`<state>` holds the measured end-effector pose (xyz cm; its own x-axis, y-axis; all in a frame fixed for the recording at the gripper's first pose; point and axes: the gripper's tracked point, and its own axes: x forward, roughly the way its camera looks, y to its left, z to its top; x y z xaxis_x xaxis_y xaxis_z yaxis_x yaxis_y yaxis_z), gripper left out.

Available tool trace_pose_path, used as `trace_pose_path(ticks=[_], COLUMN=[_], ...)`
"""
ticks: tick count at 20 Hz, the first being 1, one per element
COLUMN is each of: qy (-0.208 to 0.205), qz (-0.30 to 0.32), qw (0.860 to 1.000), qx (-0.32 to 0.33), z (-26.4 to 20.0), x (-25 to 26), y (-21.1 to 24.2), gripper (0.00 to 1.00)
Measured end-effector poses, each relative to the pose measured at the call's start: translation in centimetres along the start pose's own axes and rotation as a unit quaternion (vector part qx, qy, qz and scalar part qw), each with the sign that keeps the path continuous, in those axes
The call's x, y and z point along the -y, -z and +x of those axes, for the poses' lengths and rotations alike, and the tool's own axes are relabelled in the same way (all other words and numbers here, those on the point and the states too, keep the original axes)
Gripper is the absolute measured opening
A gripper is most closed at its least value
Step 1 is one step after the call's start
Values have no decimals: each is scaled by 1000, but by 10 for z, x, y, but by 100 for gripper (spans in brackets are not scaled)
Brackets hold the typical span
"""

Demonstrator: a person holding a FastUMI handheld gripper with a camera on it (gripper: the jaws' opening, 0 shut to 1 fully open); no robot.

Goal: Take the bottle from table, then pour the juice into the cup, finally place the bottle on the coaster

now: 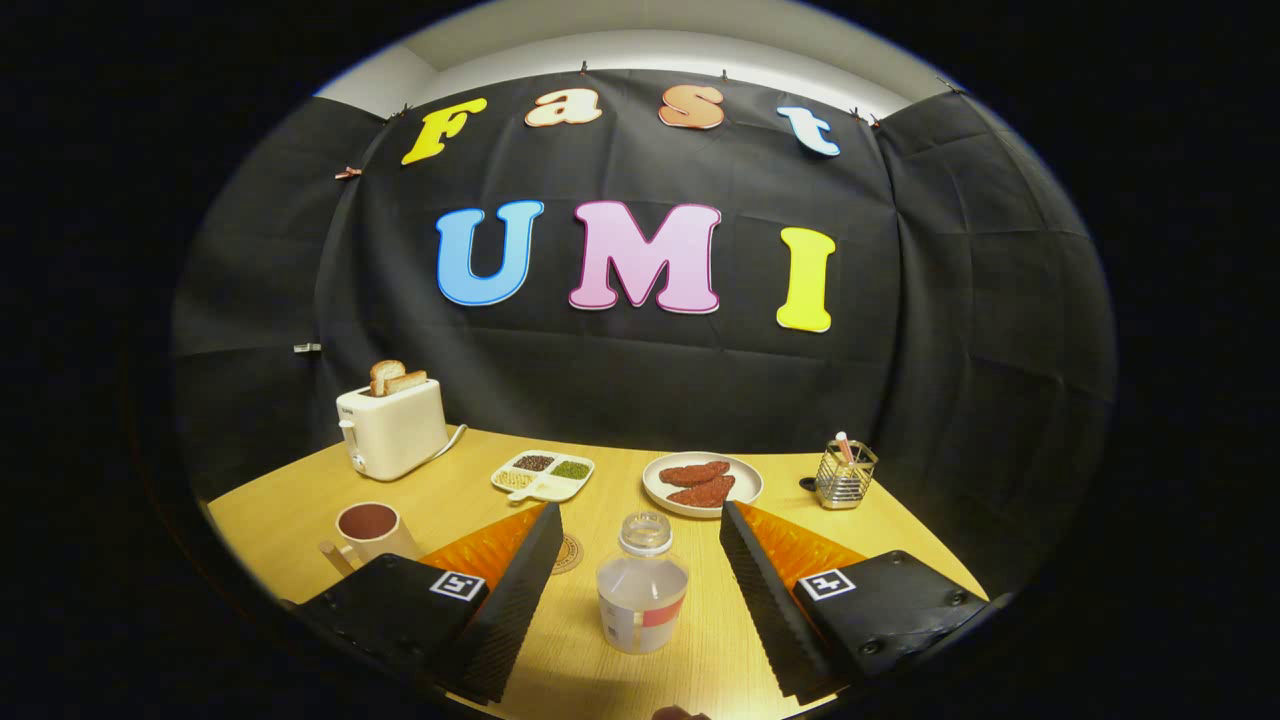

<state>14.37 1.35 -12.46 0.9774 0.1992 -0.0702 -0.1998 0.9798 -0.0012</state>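
Note:
A clear plastic bottle [641, 585] with no cap stands upright on the wooden table [460, 485], in the gap between my two fingers. My gripper [637, 520] is open, with a black ribbed finger on each side of the bottle and space between each finger and it. A cream cup [371, 532] holding dark red liquid stands to the left, beyond the left finger. A round cork coaster [567, 553] lies just left of the bottle, partly hidden behind the left finger.
At the back left is a white toaster [391, 428] with bread in it. A divided dish of seeds [543, 474], a plate of red patties [702, 483] and a wire holder [844, 473] line the back of the table.

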Motion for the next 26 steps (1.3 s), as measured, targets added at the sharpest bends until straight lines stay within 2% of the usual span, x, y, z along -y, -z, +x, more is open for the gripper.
trace_pose_path(ticks=[6,10,20,21,24,26], qy=[8,1,-13,-16,-24,-29], qz=[16,6,17,19,11,-1], qw=[999,999,998,998,998,998], qx=[-33,-46,-57,-58,-61,-62], z=[21,30,56,58,60,60], x=[7,5,3,2,1,1], y=[49,77,106,107,107,105], gripper=[97,97,97,94,78,77])
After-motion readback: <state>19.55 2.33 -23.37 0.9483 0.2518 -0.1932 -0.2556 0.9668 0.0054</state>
